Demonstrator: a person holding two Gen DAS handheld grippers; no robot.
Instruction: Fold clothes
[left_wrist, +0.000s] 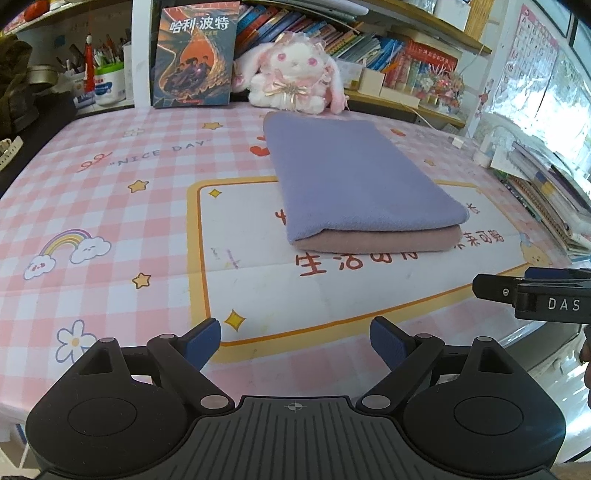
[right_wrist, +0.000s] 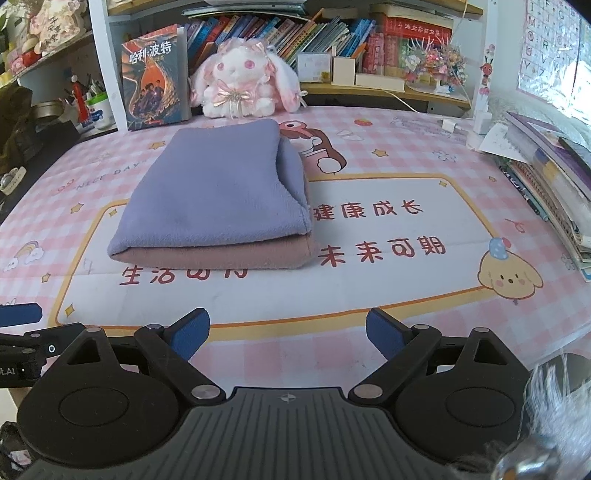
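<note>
A folded cloth (left_wrist: 354, 177) (right_wrist: 218, 192), lavender on top with a dusty-pink layer underneath, lies flat in the middle of the pink checked table mat (left_wrist: 92, 206) (right_wrist: 424, 332). My left gripper (left_wrist: 295, 341) hovers open over the mat's near edge, well short of the cloth, with nothing between its blue pads. My right gripper (right_wrist: 288, 332) is likewise open and empty, back from the cloth's front fold. In the left wrist view the right gripper (left_wrist: 535, 291) shows at the right edge. A blue fingertip (right_wrist: 18, 314) of the left gripper shows at the left edge of the right wrist view.
A white and pink plush rabbit (left_wrist: 295, 74) (right_wrist: 243, 81) and an upright book (left_wrist: 195, 55) (right_wrist: 155, 77) stand behind the cloth. Shelves of books line the back. A stack of books and papers (right_wrist: 554, 184) sits at the table's right edge; pen pots (left_wrist: 107, 77) stand back left.
</note>
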